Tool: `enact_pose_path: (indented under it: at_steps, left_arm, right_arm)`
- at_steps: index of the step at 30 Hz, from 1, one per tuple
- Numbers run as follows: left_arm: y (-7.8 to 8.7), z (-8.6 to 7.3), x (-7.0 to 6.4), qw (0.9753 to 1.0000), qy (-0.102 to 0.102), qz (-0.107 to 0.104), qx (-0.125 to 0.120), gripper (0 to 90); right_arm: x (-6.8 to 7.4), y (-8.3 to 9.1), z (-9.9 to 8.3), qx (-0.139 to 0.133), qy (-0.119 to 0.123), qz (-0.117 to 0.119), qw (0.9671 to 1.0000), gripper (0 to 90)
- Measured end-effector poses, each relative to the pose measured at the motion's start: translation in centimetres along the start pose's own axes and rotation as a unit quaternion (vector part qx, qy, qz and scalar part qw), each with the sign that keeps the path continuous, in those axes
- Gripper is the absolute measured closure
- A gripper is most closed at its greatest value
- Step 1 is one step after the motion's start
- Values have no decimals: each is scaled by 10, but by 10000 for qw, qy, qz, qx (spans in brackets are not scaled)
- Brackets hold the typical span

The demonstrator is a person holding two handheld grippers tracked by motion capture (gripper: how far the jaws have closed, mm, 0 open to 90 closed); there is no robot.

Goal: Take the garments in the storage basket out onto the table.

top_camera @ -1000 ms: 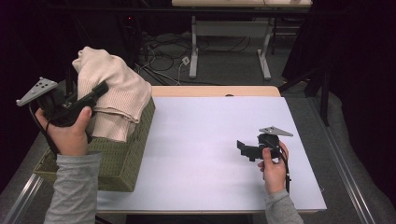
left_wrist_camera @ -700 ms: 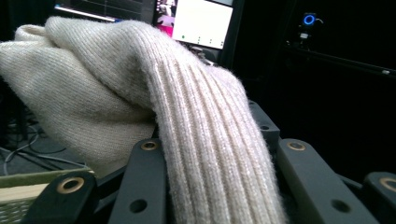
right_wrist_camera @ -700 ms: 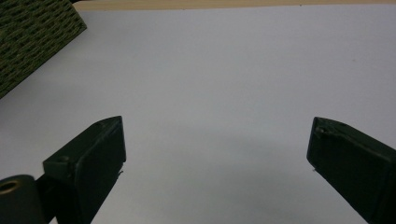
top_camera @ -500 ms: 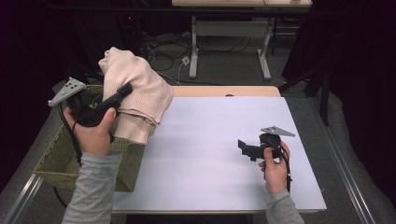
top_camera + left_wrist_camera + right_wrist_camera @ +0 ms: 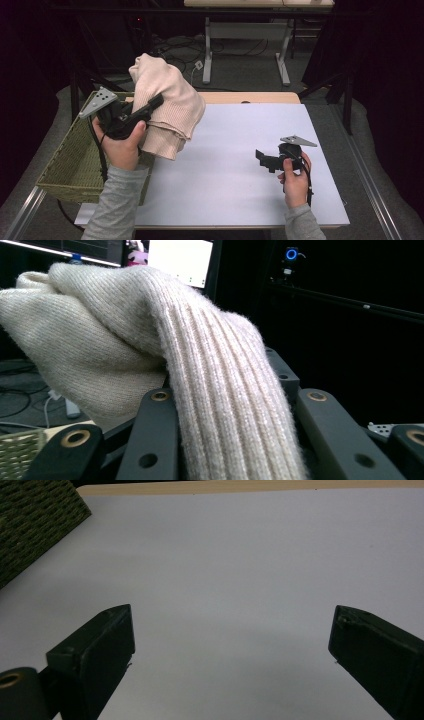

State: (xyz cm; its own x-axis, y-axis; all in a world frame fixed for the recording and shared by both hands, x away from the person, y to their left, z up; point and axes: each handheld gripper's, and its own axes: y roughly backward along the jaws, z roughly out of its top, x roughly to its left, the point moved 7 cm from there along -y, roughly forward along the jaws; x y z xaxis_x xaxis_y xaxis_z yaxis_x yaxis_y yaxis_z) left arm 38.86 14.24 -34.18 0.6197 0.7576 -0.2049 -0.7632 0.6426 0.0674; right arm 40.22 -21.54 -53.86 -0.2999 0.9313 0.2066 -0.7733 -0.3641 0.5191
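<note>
Dark surroundings enclose the scene: black curtains on both sides, a grey floor with loose cables point(image 5: 172, 50), and the white legs of a second table point(image 5: 245, 45) beyond the far edge.

White worktop point(image 5: 240, 150), with a light wood strip along its far edge, occupies the centre of the high view. Its surface is bare around the right gripper.

Woven green basket point(image 5: 70, 160) stands at the left edge of the worktop, partly overhanging it. In the right gripper view one corner of the basket point(image 5: 35, 525) appears at upper left.

Cream knitted sweater point(image 5: 167, 107) hangs bunched in the air above the basket's right rim and the adjoining left margin of the worktop. Its lower folds hang close to the basket rim; contact cannot be determined. In the left gripper view the ribbed knit point(image 5: 220, 390) runs down between the jaws.

Left gripper point(image 5: 150, 106) is held raised in the left hand point(image 5: 120, 147). Its jaws are clamped on a fold of the sweater.

Right gripper point(image 5: 261, 156) sits low over the right half of the worktop in the right hand point(image 5: 295, 177), well apart from the sweater. Its jaws are spread wide, with nothing between them.
</note>
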Motion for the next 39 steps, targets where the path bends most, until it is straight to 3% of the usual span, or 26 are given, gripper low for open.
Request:
enact_pose_path:
  at_steps: [8, 19, 25, 34, 39]
  left_arm:
    - [-13, -13, -13, 9998, -37, -151, 130, 670]
    - [-24, -27, -19, 9993, -17, -225, 288, 670]
    - [-33, -39, -24, 9980, -30, -304, 553, 670]
    - [-53, -61, -34, 9922, -82, -474, 1149, 669]
    - [-61, -75, -35, 9895, -46, -504, 1353, 669]
  right_arm:
    - [0, 0, 0, 15, 70, -7, 10000, 43]
    - [-1, -1, -1, 9, 68, -33, 10000, 43]
    - [0, 0, 0, 8, 52, -7, 10000, 43]
    - [-1, 0, 0, 7, 78, -31, 10000, 44]
    - [0, 0, 0, -5, 20, -25, 10000, 44]
